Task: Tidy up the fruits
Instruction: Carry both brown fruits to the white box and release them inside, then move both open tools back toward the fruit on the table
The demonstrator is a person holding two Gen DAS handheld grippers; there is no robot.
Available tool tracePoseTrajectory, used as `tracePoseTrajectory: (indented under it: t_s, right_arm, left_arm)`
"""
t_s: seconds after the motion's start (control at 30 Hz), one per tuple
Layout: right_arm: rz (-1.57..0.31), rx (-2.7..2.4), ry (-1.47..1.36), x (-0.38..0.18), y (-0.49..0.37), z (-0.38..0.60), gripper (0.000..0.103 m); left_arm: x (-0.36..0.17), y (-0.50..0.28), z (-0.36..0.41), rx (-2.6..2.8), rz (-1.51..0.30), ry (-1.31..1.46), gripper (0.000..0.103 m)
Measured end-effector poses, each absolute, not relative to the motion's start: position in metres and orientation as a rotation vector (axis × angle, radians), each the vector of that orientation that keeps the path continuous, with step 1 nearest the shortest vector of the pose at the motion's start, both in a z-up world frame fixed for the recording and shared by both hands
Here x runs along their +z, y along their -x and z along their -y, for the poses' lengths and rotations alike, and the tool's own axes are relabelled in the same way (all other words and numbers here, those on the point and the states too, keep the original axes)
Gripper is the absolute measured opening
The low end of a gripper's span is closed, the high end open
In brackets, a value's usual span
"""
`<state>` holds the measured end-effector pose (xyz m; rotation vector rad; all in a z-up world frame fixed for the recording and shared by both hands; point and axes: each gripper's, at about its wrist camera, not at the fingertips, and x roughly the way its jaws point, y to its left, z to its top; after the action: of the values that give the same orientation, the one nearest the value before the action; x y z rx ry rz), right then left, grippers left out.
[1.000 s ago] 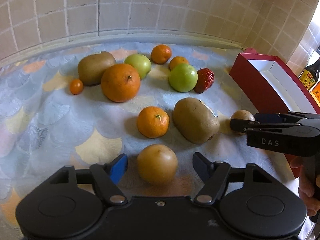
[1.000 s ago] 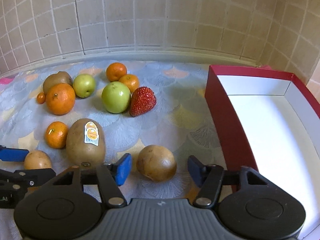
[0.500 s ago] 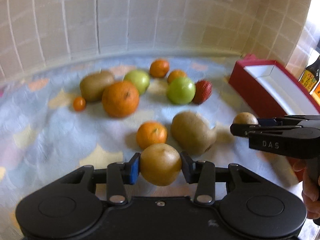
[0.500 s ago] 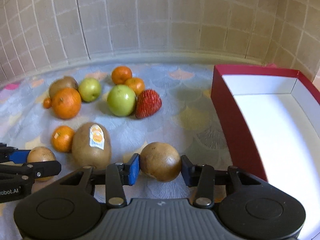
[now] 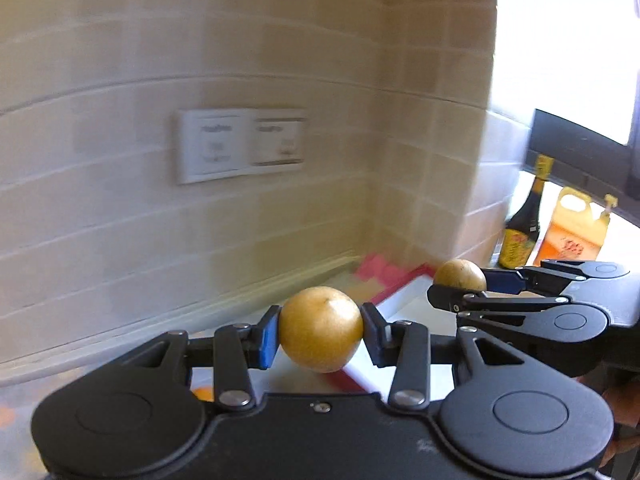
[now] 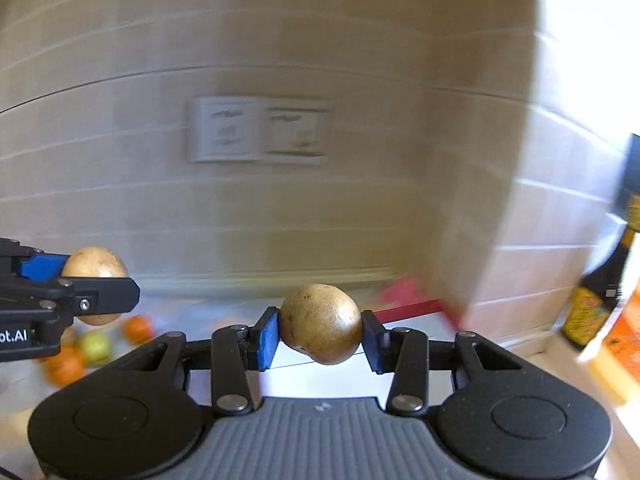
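My left gripper [image 5: 321, 334] is shut on a round yellow-brown fruit [image 5: 321, 330] and holds it high above the counter. My right gripper [image 6: 320, 330] is shut on a second round brown fruit [image 6: 320, 324], also lifted. In the left wrist view the right gripper [image 5: 460, 284] shows at the right with its fruit [image 5: 460, 275], over the red box [image 5: 404, 280] with a white inside. In the right wrist view the left gripper [image 6: 96, 280] shows at the left with its fruit [image 6: 94, 268]. Blurred oranges and a green fruit [image 6: 96, 346] lie low on the left.
A tiled wall with two white sockets [image 5: 240, 144] fills both views. A dark sauce bottle [image 5: 522, 226] and an orange jug [image 5: 572, 228] stand on the sill at the right. The red box rim [image 6: 412, 306] lies beyond the right gripper.
Both grippers have risen from the counter with their fruits and swung right toward the red box. The views now face the wall, and the fruit pile has dropped out of sight.
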<state>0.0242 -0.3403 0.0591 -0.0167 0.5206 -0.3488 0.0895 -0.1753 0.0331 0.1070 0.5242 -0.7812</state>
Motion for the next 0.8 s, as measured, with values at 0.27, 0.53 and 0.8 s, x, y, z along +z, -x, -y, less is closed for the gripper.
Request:
tracePoseTrajectory:
  t_s: [0.27, 0.53, 0.8]
  right_arm:
    - [-0.635, -0.475, -0.079, 0.006, -0.027, 0.412, 0.045]
    - [-0.726, -0.453, -0.121, -0.033, -0.041, 0.427, 0.045]
    - [-0.693, -0.464, -0.128, -0.022, -0.030, 0.419, 0.049]
  left_arm:
    - [-0.034, -0.110, 0.262, -0.905, -0.677, -0.099, 0.050]
    - [-0.064, -0.110, 0.278, -0.932, -0.770, -0.129, 0.052]
    - [-0.047, -0.108, 0.258, -0.935, -0.745, -0.086, 0.075]
